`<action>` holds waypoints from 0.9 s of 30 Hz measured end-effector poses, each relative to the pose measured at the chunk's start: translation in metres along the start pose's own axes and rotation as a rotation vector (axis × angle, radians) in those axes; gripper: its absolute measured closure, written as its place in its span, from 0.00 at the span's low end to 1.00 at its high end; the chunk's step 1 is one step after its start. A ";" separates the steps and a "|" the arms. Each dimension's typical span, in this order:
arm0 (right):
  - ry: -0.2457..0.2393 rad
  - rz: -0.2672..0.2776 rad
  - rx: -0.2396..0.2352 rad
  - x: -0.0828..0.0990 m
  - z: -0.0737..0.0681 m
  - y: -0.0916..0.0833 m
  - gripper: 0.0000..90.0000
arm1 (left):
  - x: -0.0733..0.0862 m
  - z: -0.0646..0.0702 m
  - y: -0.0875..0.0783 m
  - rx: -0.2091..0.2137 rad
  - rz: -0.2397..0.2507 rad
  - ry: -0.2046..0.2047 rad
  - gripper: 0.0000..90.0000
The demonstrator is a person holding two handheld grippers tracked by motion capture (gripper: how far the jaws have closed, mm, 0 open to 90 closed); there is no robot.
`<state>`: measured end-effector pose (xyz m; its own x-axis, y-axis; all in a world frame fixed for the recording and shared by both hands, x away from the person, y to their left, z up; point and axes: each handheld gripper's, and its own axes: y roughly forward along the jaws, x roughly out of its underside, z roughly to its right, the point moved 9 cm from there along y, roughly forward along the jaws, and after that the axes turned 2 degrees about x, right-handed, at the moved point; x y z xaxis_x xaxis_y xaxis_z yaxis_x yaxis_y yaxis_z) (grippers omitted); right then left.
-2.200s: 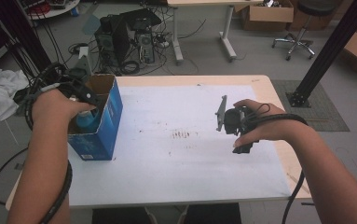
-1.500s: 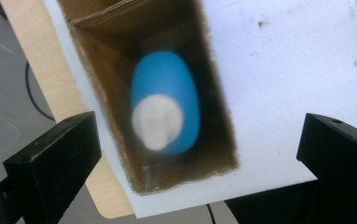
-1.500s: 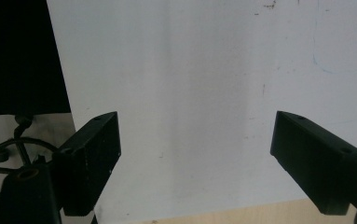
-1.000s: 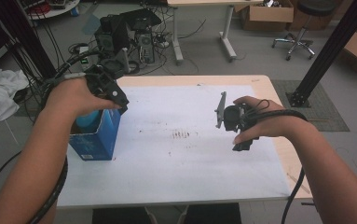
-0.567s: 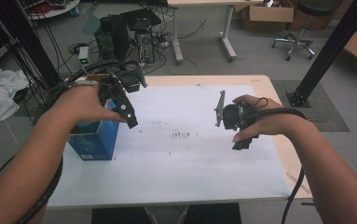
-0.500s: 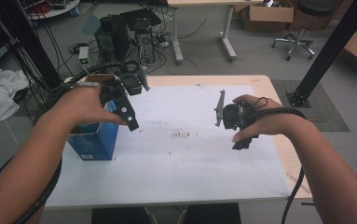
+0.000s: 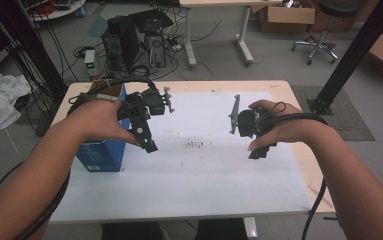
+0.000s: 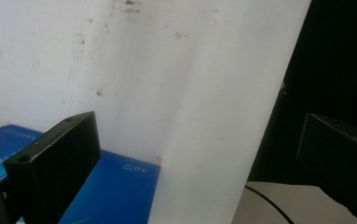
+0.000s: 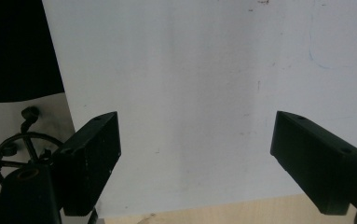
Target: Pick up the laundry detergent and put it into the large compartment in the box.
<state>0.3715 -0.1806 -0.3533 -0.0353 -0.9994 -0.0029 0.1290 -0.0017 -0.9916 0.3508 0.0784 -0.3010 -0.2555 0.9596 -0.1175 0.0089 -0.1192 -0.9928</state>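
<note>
— Counter (image 7: 279,95) first: what is laid on it?

— A white sheet (image 7: 204,170) is spread across most of it, presumably to protect the wood. A blue box (image 7: 101,152) is stood at the sheet's left edge, its top open.

— Where is the left gripper (image 7: 146,142) held?

— Just beside the box, to its right, angled down over the sheet. Its fingers (image 8: 55,163) are spread with nothing between them; the box is likely what it is working with.

— And the right gripper (image 7: 236,116)?

— It is held well apart, over the sheet's right half, probably parked clear. Its fingers (image 9: 92,154) are likewise spread and empty.
</note>
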 end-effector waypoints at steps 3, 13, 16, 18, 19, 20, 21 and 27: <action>-0.004 -0.004 -0.004 0.000 0.000 0.001 0.18 | -0.002 0.008 0.003 0.010 -0.019 0.063 0.00; -0.004 -0.006 -0.005 -0.002 0.001 0.000 0.18 | -0.005 0.018 0.007 0.024 -0.027 0.144 0.00; -0.005 -0.011 -0.006 -0.002 0.001 0.000 0.18 | -0.006 0.017 0.006 0.023 -0.027 0.144 0.00; -0.003 -0.012 -0.005 -0.002 0.001 0.000 0.18 | -0.006 0.017 0.006 0.025 -0.023 0.147 0.00; -0.003 -0.011 -0.005 -0.002 0.001 0.001 0.18 | -0.006 0.017 0.006 0.025 -0.023 0.147 0.00; -0.006 -0.012 -0.004 -0.002 0.002 0.001 0.18 | -0.006 0.017 0.007 0.026 -0.023 0.145 0.00; -0.007 -0.012 -0.004 -0.002 0.002 0.001 0.18 | -0.005 0.017 0.007 0.024 -0.026 0.150 0.00; -0.008 -0.011 -0.004 -0.004 0.002 0.001 0.18 | -0.006 0.019 0.008 0.030 -0.023 0.155 0.00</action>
<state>0.3736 -0.1768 -0.3542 -0.0285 -0.9995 0.0093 0.1243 -0.0128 -0.9922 0.3341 0.0669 -0.3074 -0.1028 0.9898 -0.0989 -0.0246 -0.1019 -0.9945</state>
